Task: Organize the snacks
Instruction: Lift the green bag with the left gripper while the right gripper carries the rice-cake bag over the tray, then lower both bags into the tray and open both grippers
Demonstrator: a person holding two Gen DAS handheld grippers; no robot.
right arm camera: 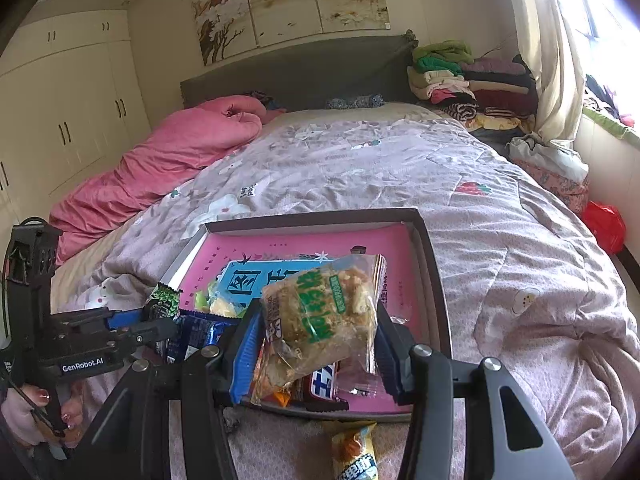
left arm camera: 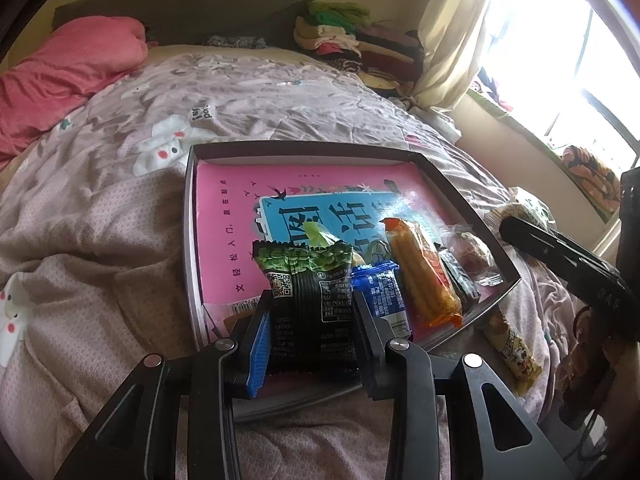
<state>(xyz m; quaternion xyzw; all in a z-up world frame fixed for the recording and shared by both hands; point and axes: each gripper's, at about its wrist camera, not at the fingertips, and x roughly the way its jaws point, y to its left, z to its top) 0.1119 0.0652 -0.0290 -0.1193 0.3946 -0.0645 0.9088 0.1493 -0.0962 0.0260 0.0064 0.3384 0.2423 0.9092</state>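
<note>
A shallow grey box (left arm camera: 191, 216) with a pink printed floor lies on the bed. My left gripper (left arm camera: 312, 308) is shut on a green and black snack packet (left arm camera: 304, 268) held upright over the box's near edge. A blue packet (left arm camera: 380, 296), an orange packet (left arm camera: 424, 280) and a clear-wrapped snack (left arm camera: 474, 252) lie along the box's right side. In the right wrist view my right gripper (right arm camera: 318, 316) is shut on a clear packet with green print (right arm camera: 332, 304) above the box (right arm camera: 438, 280). The left gripper (right arm camera: 160, 322) shows at the left there, with a hand (right arm camera: 24, 412) on its grip.
A yellow snack packet (right arm camera: 354, 454) lies on the quilt just outside the box's near rim. A pink duvet (right arm camera: 172, 160) is bunched at the far left, folded clothes (right arm camera: 460, 84) are stacked by the headboard, and a red bag (right arm camera: 604, 226) sits beside the bed.
</note>
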